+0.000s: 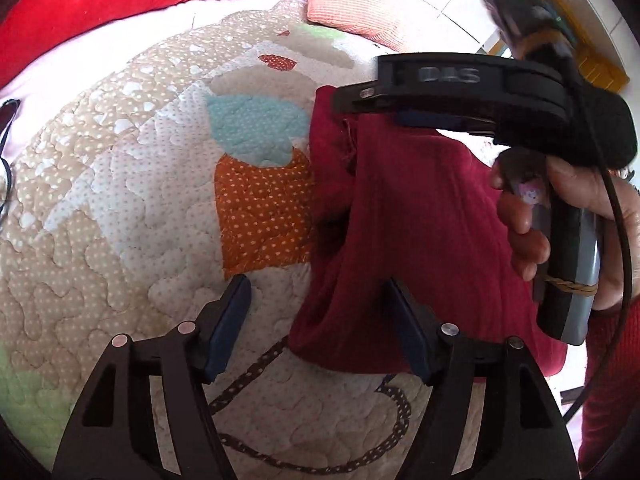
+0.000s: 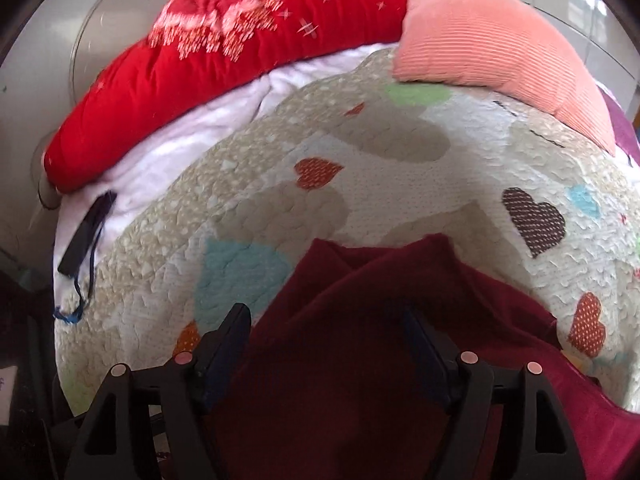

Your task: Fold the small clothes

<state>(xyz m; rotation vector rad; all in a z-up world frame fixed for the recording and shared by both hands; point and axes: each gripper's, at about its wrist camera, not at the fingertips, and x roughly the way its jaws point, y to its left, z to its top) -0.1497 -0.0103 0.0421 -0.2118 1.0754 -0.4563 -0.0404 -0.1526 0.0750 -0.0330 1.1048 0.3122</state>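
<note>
A dark red garment [image 1: 420,220] lies crumpled on a patchwork quilt [image 1: 140,208] with dotted hearts. In the left wrist view my left gripper [image 1: 320,316] is open at the garment's lower left corner. One pad is over the quilt and the other over the cloth, and neither presses on it. A hand [image 1: 524,236] holds the right gripper's handle above the garment's far side. In the right wrist view my right gripper [image 2: 326,340] is open, with the dark red garment [image 2: 360,292] spread loose between and under its fingers on the quilt [image 2: 400,184].
A red padded blanket [image 2: 192,68] and a pink ribbed pillow [image 2: 500,48] line the far edge of the bed, above a white sheet [image 2: 168,152]. A black strap with a blue cord [image 2: 84,236] lies at the left edge. Bare quilt stretches left of the garment.
</note>
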